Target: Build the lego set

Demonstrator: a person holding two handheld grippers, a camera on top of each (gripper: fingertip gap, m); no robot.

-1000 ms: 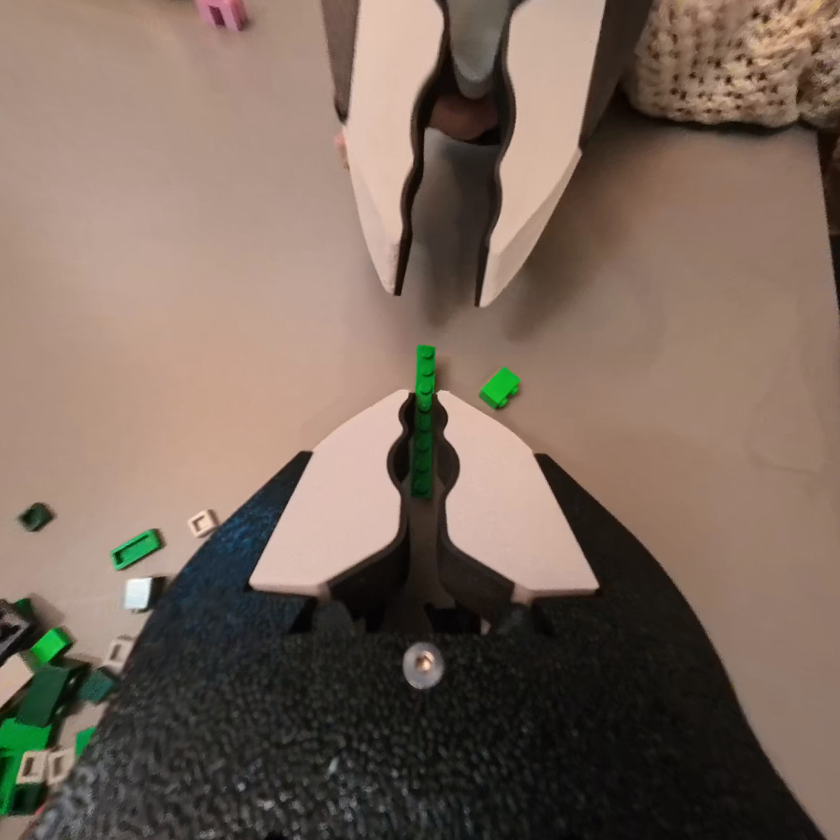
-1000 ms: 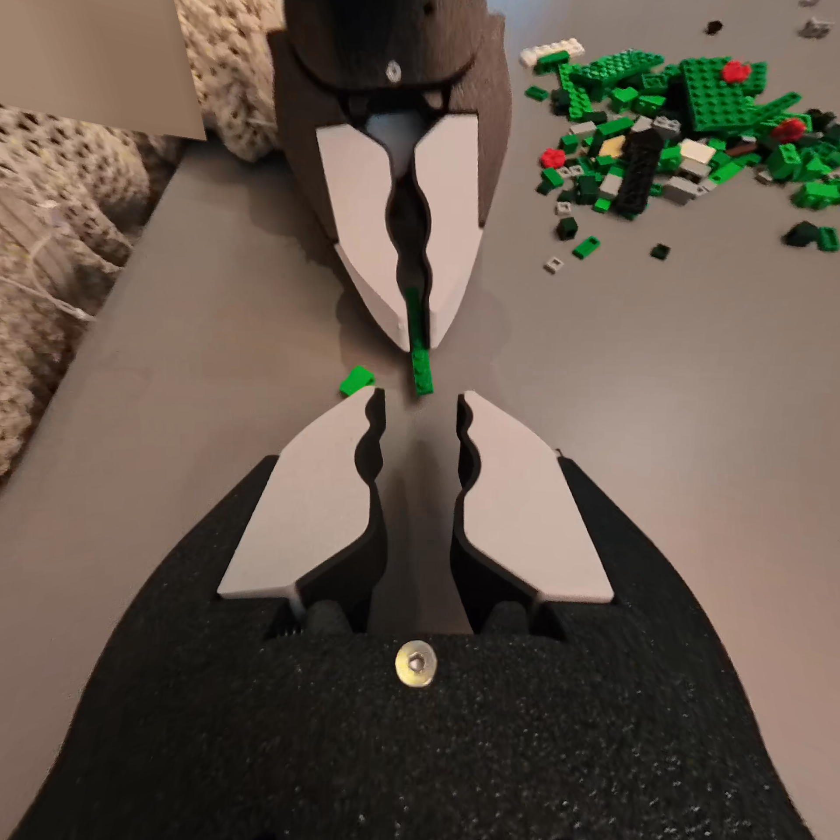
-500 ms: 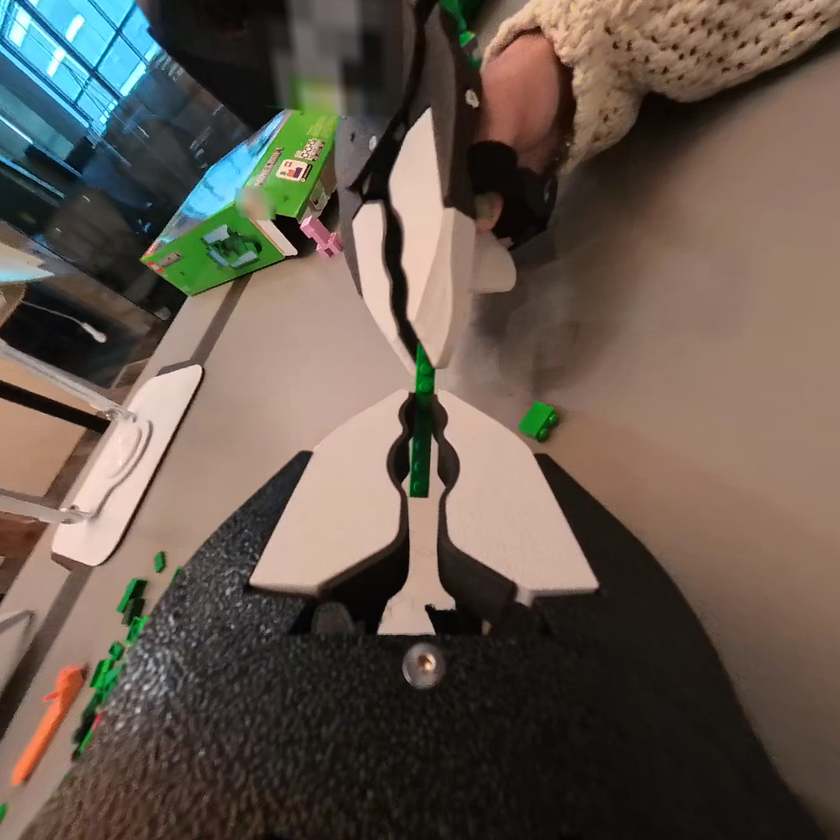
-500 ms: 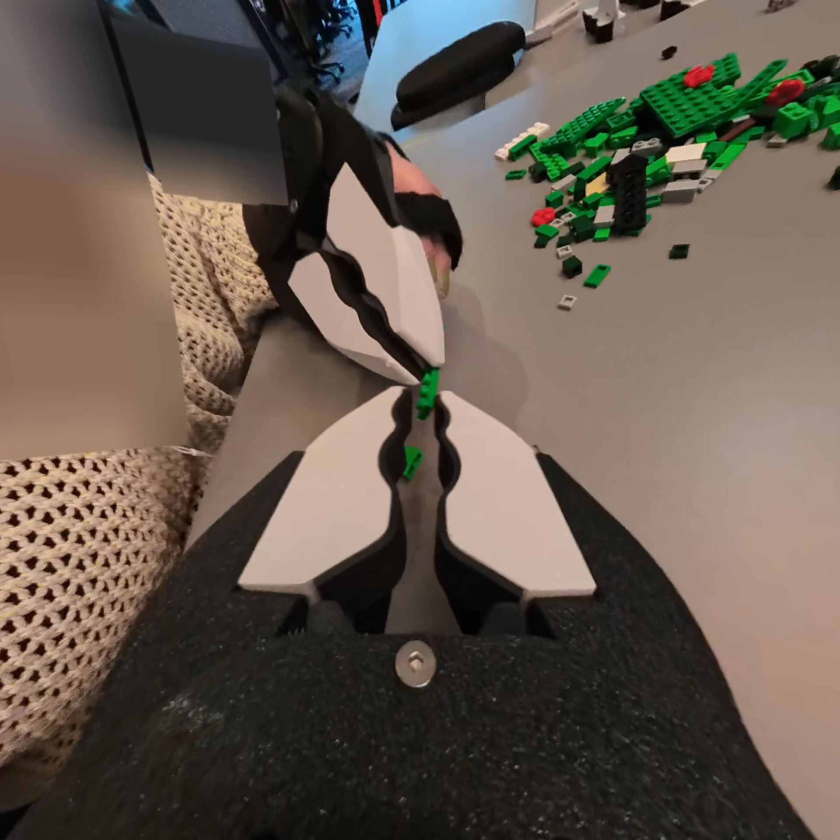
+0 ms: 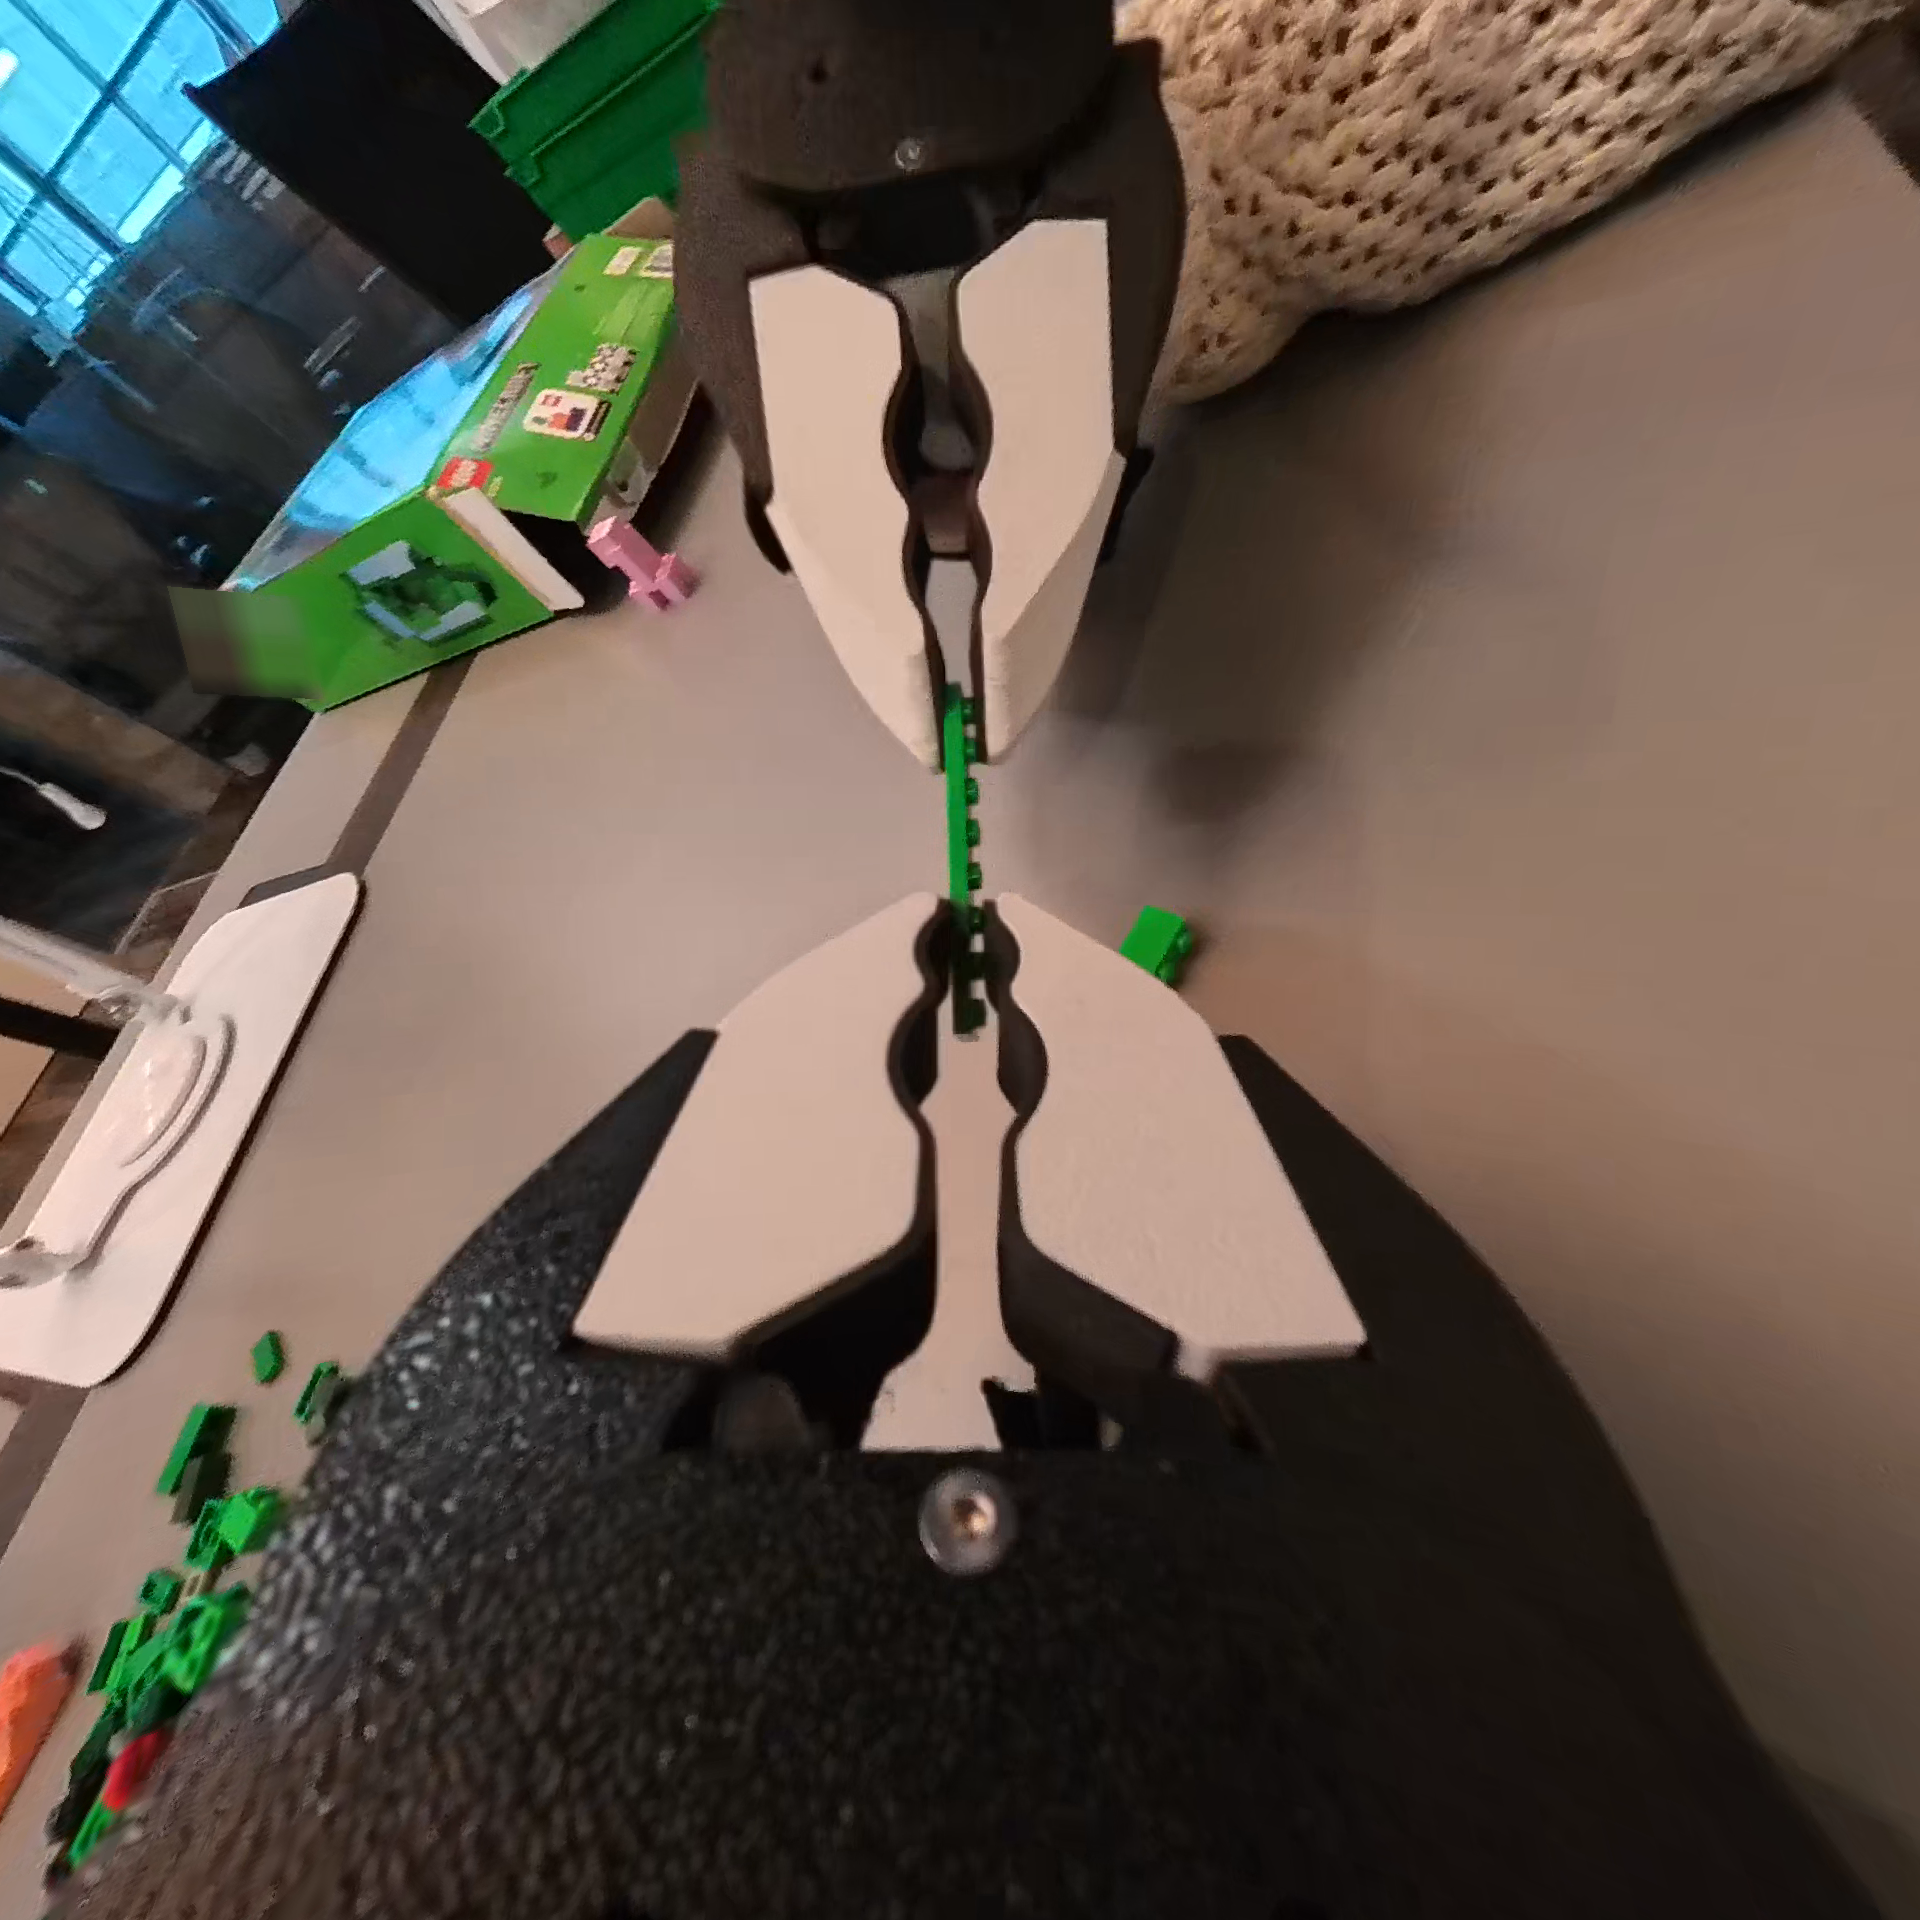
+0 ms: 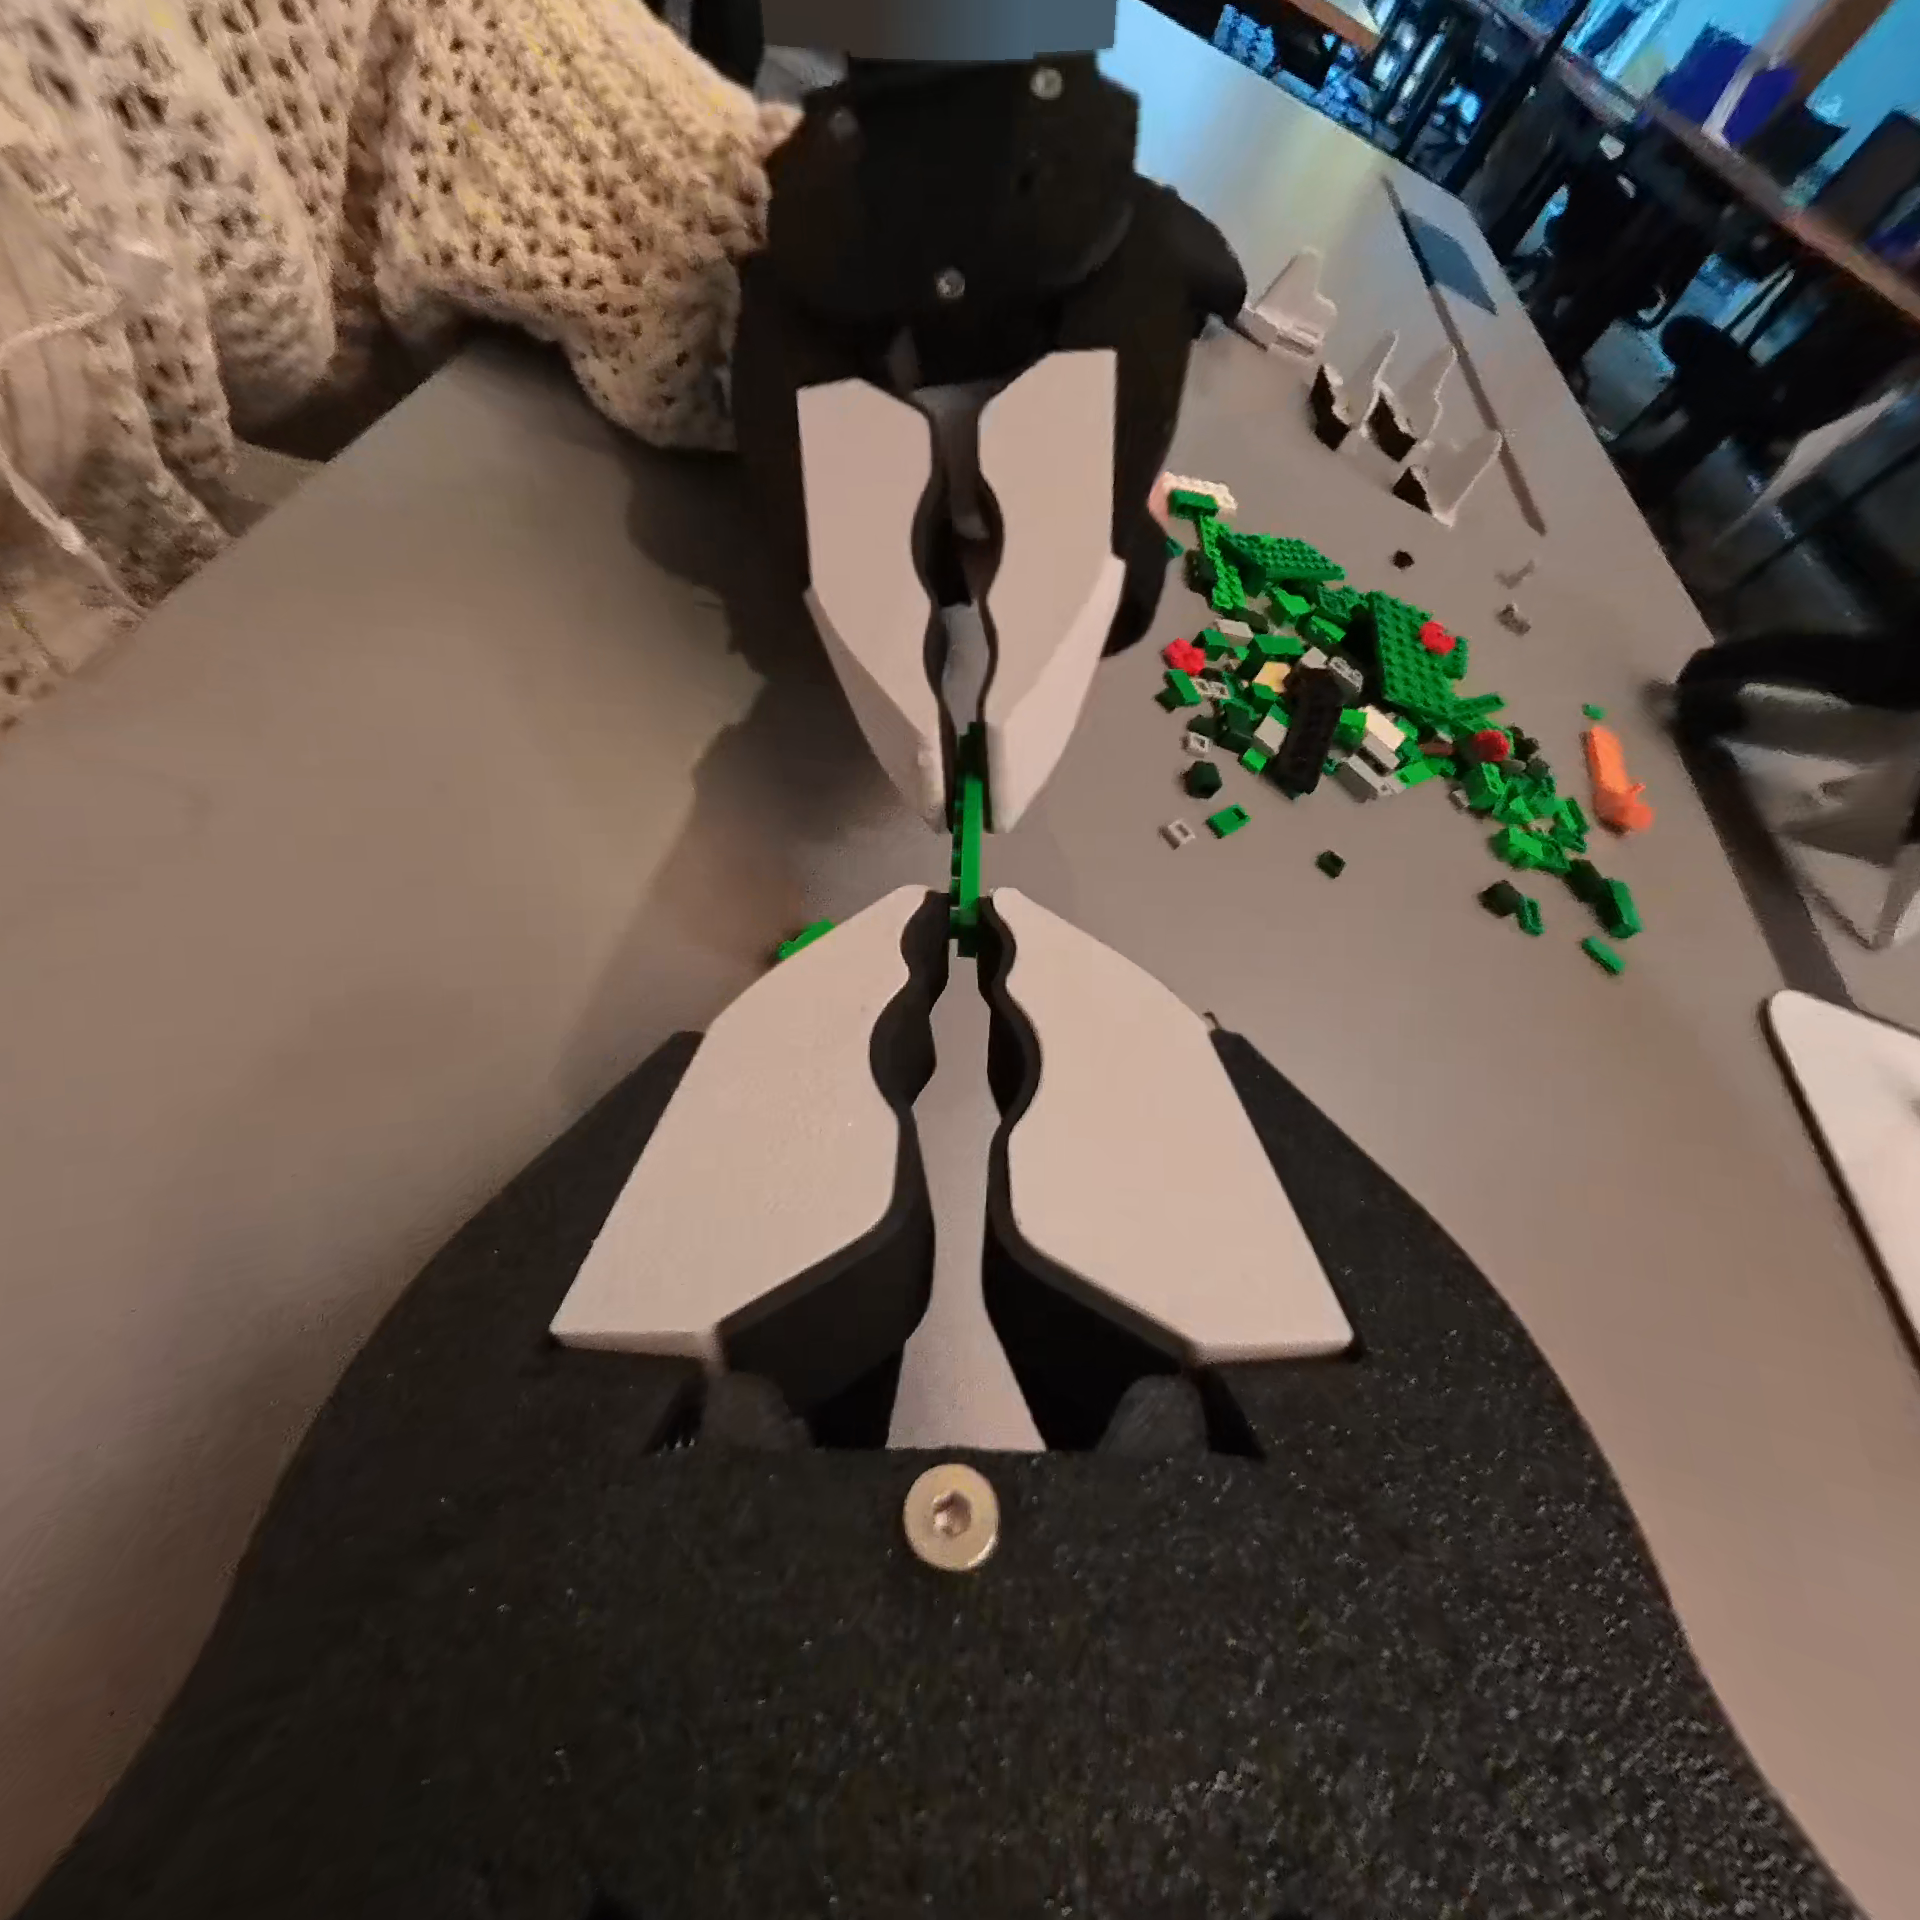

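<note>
While the green strip (image 5: pixel 964 862) is held above the table (image 5: pixel 1455 935), each end is clamped by the left gripper (image 5: pixel 966 925) and right gripper (image 6: pixel 971 920), its long axis running straight between them.

Dim warm indoor light; blue daylight from windows (image 5: pixel 62 156) at ten o'clock. Edges bend and smear; soft shadows on the counter (image 5: pixel 1455 831).
</note>
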